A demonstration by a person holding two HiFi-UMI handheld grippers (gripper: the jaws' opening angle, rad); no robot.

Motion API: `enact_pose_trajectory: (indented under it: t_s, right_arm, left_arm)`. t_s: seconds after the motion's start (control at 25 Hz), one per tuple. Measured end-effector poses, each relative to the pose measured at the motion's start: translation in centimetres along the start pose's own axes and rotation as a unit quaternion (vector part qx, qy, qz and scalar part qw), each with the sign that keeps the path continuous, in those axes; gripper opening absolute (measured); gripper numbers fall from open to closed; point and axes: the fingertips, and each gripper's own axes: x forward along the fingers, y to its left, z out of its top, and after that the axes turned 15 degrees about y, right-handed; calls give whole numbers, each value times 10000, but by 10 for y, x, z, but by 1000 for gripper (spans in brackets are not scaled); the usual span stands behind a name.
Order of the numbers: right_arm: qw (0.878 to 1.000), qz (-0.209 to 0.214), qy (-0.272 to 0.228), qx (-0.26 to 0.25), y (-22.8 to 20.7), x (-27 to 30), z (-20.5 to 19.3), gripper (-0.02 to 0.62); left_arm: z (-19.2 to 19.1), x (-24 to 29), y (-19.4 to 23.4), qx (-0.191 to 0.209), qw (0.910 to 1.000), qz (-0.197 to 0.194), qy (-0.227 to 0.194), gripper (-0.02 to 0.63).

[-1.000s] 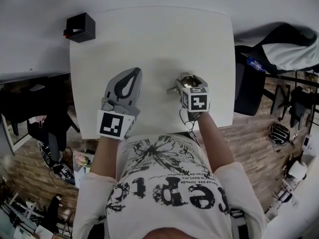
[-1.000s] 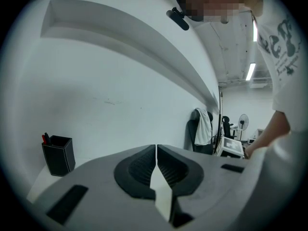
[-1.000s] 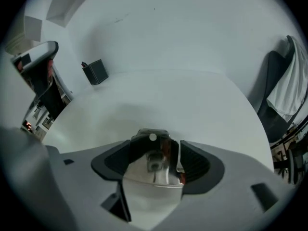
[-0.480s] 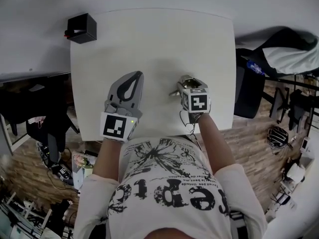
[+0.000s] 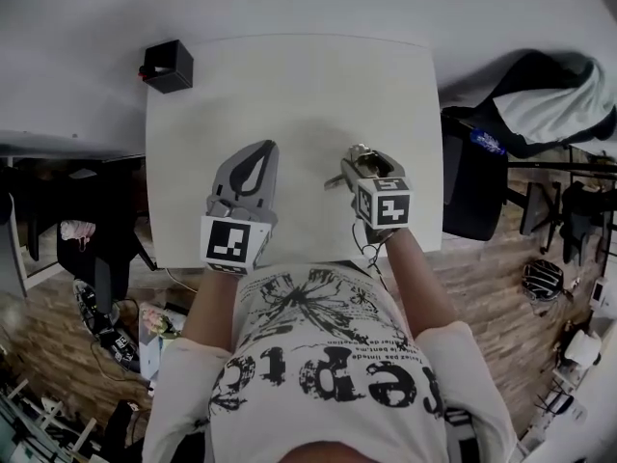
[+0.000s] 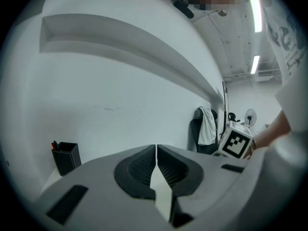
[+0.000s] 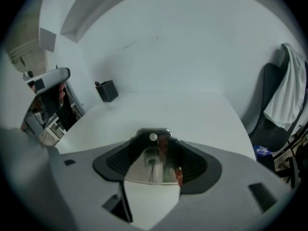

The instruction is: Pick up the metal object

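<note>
The right claw (image 7: 153, 136) grips the shiny metal object (image 7: 151, 170), apparently clear of the surface (image 5: 289, 85); the left claw (image 6: 156, 148) is closed, empty. Pickup looks essentially done.

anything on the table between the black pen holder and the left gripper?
Nothing. In the head view, the white table is bare from the pen holder at its far left corner down to the left gripper.
</note>
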Motion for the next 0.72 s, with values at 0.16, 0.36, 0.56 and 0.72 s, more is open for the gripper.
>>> enact_pose_trajectory:
  t_s: [0.16,0.36,0.56,0.72]
  right_arm:
    - [9976,-37,-662,-197,-2,-45,21,282]
    - [9906,-33,-1315,-366,0,-104,36,281]
    - [9743,-54,-2151,-666,10,-166,58,281]
    - [9578,3,-2766,-777,14,-210,73,281]
  left_arm:
    - [23,-17,-19,17,9999,130,-85,11]
    - [44,-37,-31,37,9987,483,-132,11]
    - [73,-61,-37,122,9966,716,-394,11]
    - [91,-75,-46,258,9947,840,-533,11]
